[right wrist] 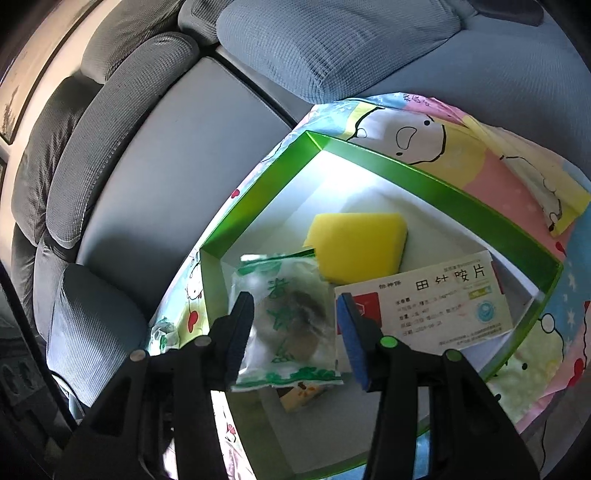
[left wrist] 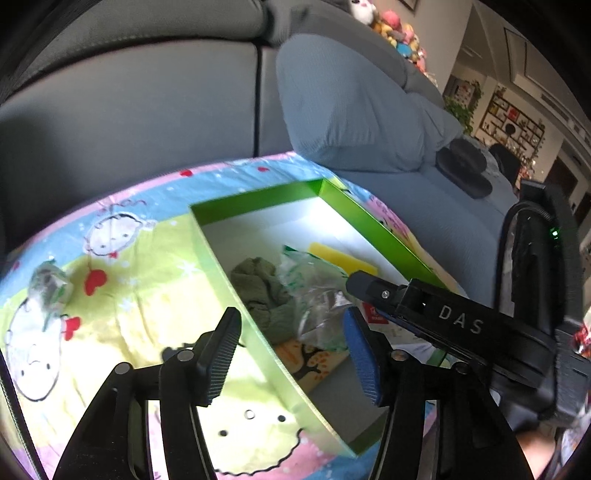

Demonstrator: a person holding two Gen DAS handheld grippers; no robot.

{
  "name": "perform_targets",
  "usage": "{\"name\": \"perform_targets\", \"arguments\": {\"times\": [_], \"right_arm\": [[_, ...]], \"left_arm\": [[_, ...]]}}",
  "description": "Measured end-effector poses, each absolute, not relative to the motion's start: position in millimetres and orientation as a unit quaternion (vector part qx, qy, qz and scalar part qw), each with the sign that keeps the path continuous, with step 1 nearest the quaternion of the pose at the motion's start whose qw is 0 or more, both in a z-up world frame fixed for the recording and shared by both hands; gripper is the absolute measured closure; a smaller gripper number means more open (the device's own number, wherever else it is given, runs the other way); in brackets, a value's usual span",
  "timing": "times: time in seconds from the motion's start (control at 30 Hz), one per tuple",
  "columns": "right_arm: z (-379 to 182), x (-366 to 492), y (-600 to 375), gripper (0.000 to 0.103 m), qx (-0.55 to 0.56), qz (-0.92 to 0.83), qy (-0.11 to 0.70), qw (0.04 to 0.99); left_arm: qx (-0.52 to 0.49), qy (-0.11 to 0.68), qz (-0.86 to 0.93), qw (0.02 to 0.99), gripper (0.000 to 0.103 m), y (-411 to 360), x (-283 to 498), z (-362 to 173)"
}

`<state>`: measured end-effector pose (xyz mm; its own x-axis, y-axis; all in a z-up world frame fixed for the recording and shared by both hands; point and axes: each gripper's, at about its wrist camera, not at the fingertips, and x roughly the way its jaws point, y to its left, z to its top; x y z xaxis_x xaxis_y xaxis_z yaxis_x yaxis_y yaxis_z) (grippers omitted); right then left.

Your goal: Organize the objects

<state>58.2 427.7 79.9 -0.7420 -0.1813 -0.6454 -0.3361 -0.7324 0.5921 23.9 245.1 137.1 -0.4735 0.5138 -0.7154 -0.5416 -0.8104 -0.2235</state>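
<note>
Your right gripper (right wrist: 295, 328) grasps the snack packet (right wrist: 286, 321) above the green box (right wrist: 436, 192); the slippery wrapper could slide out. Your left gripper (left wrist: 291, 354) stands released astride the box wall and could knock it.

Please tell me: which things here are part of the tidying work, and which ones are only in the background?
Part of the job:
- green box
- yellow sponge
- clear snack packet
- white medicine box
- green cloth
- small wrapped packet, outside the box on the cartoon blanket

Only lying about:
- grey sofa
- blue pillow
- plush toys
</note>
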Motion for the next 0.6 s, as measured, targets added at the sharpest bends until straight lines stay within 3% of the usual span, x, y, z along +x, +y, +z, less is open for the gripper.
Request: {"name": "perform_targets", "arguments": {"times": [0.23,0.53,0.6], "right_arm": [[86,60,419,0.037,-0.350,0.871,0.341,0.055],[94,64,406,0.029,-0.337,0.885,0.311,0.076],[95,64,404,0.021,-0.336,0.887,0.304,0.083]], "left_arm": [[-0.391,0.009,0.875,0.284,0.028,211,32,152],[-0.376,0.003,0.899,0.223,0.023,152,37,161],[-0.370,0.000,0.906,0.205,0.018,136,40,160]]}}
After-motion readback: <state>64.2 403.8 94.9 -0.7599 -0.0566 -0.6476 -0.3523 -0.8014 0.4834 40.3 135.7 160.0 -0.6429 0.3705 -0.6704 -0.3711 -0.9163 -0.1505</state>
